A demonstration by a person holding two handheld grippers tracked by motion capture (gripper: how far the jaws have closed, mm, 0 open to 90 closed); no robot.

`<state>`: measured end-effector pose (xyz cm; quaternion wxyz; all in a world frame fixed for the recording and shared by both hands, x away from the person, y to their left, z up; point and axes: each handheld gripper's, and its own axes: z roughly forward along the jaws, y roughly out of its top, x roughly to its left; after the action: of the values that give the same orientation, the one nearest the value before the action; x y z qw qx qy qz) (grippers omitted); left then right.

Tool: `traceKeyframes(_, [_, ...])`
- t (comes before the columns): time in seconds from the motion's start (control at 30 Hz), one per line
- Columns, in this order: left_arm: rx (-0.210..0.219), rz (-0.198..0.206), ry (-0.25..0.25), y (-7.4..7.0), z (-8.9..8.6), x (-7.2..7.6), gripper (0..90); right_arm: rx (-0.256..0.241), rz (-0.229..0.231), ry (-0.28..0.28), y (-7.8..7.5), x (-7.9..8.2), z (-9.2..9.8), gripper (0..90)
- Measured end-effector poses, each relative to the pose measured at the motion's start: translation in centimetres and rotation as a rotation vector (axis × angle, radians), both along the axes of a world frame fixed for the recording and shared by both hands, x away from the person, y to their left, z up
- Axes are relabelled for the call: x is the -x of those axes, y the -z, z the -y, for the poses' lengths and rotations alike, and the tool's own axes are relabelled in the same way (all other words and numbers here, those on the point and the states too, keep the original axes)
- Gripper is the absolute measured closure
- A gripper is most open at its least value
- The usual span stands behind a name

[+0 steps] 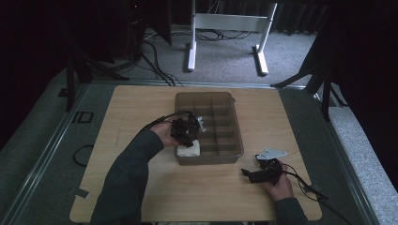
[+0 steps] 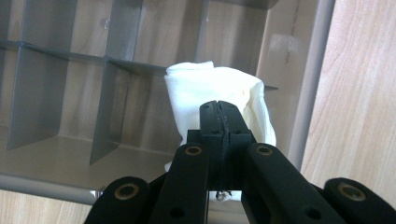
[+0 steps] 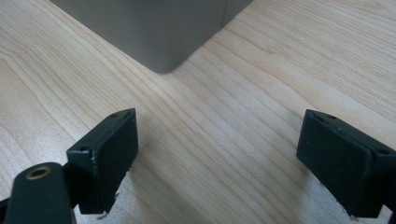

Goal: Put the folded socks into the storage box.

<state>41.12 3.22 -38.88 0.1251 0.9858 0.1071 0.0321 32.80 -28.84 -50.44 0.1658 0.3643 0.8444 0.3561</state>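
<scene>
While my left gripper (image 2: 219,109) pinches the white cloth (image 2: 210,93) in the organizer tray's (image 1: 234,154) near-left corner, my right gripper (image 3: 217,158) rests agape near the table's (image 1: 141,108) front edge.

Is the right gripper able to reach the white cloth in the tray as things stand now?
Probably not directly: the right gripper rests open on the table outside the tray, whose wall stands between it and the cloth. It must rise over that wall.

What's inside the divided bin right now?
The divided bin holds a folded white cloth in its near-left compartment. The left gripper, jaws shut, hides part of it. The other compartments in view look empty.
</scene>
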Motion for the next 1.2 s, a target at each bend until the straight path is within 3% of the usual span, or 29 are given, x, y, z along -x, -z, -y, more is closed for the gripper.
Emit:
traceKeyframes(0.73, [-0.065, -0.025, -0.007, 2.1, 1.1, -0.8, 90.0, 0.001, 0.0, -0.001, 0.0, 0.0, 0.0, 12.2])
traceKeyframes(1.2, [-0.073, -0.026, -0.01, 2.5, 1.2, -0.8, 90.0, 0.0, 0.0, 0.0, 0.0, 0.0, 0.0, 12.2])
